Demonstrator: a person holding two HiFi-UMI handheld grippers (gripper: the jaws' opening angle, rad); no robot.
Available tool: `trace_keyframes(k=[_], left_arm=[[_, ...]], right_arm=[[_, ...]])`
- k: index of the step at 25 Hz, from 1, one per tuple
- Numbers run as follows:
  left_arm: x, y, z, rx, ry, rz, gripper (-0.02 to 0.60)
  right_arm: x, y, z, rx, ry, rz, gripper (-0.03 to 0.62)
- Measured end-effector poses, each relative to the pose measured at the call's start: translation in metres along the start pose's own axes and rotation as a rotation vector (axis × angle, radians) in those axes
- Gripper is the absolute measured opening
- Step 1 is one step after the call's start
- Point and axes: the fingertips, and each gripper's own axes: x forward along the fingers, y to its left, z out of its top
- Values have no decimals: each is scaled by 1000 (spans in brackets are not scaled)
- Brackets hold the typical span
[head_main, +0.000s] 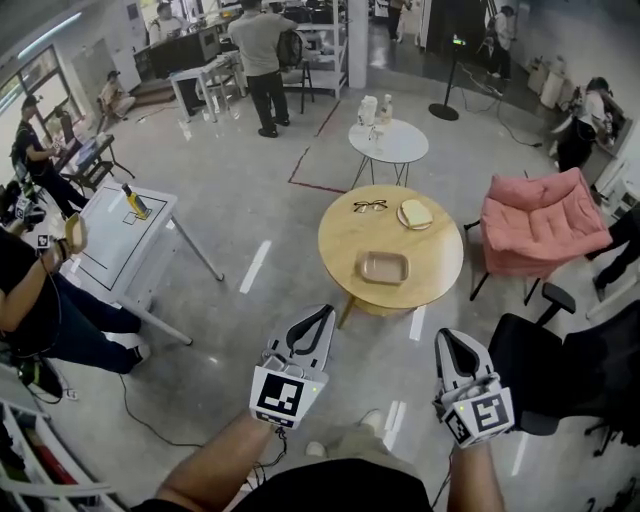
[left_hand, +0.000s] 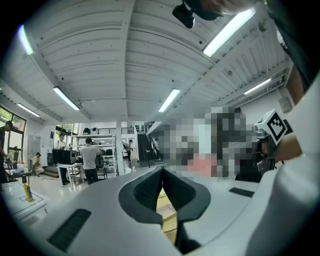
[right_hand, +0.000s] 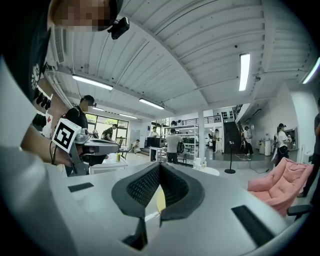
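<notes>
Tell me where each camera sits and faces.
Head view: on the person's head, steeply down at the round wooden table; forearms, left gripper and right gripper show.
Left gripper view: on that gripper, out along its shut jaws; right gripper at right.
Right gripper view: likewise along its shut jaws; left gripper at left.
Head and right gripper views share the pink cushioned armchair.

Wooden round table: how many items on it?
3. Eyeglasses at the far side of the wooden table, left; a plate bearing a pale slab just right of them; a tan rectangular tray about centre, on the nearer side. None looks hidden.
</notes>
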Motion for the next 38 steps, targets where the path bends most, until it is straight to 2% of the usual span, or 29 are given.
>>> trace_keyframes(k=[4,10,17,22,30,38], left_arm=[[13,12,-3,20,15,33,17],[31,21,-4,26,28,45,17],[52,24,-4,-45,19,42,17],[65,27,1,-64,7,46,17],[86,22,9,-33,15,67,17],[113,17,18,-24,15,124,17]], right_arm=[[11,-12,5,45,-9,23,14],[28,-24,8,48,-7,51,14],[41,-44,12,32,1,61,14],[48,-60,15,23,8,66,14],[60,-85,21,18,-2,105,15],[71,-119,24,21,-17,152,14]])
